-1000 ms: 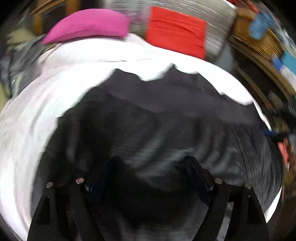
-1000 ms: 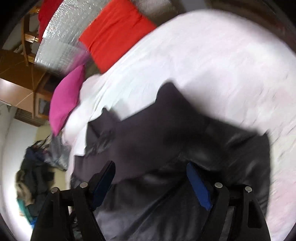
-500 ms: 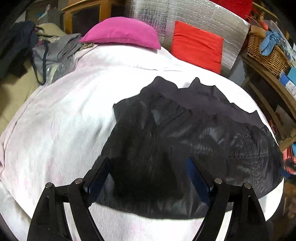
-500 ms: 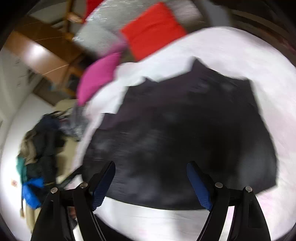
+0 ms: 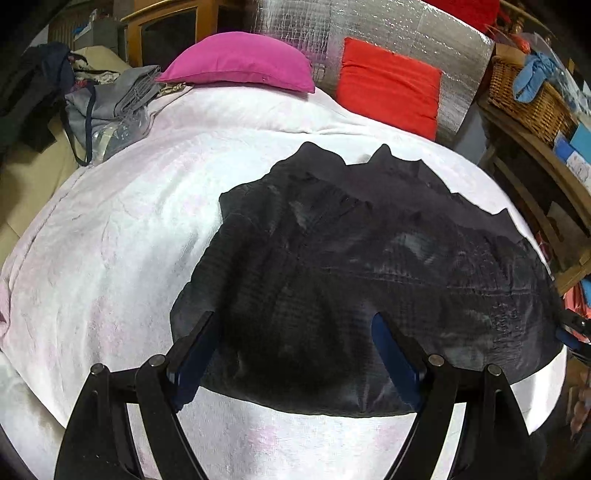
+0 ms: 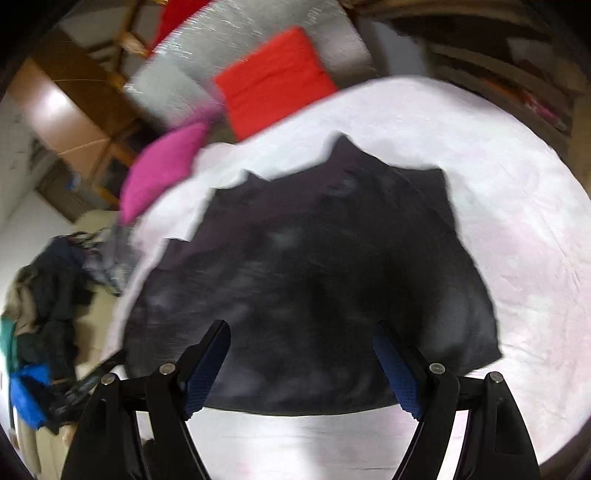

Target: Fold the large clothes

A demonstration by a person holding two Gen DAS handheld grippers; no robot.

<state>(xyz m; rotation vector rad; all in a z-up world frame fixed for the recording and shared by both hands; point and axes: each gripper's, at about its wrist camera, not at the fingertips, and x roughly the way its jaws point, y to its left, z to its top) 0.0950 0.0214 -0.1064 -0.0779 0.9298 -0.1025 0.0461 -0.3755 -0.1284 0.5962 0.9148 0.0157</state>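
Both claws are wide open with nothing in them. The left gripper [image 5: 295, 354] hangs over the near edge of the dark garment [image 5: 369, 277], its blue-padded fingers [image 5: 391, 354] spread apart, and the cloth shows flat in the gap between them rather than pinched. Same story on the right gripper [image 6: 303, 358]: jaws spread, blue pads [image 6: 397, 373] clear of the fabric, just looking down at the same garment [image 6: 314, 277] from a bit further over. That view is somewhat blurred, so fine detail is lost there.

The garment is a big black or very dark grey piece lying spread out on a white blanket [image 5: 110, 240] that covers the bed. Its near hem runs roughly straight across just in front of the claws, and the far edge is jagged, with a few pointy bits sticking up toward the pillows. It looks like one layer is doubled over another, but I can't tell exactly what kind of clothing it is.

Further out, a pink pillow [image 5: 240, 61] and a red cushion [image 5: 391, 85] sit at the head of the bed against a silvery quilted panel [image 5: 388, 22]. A grey bag [image 5: 107, 107] lies at the far left edge of the bed, and a wicker basket [image 5: 532, 99] sits on a wooden shelf off to the right.
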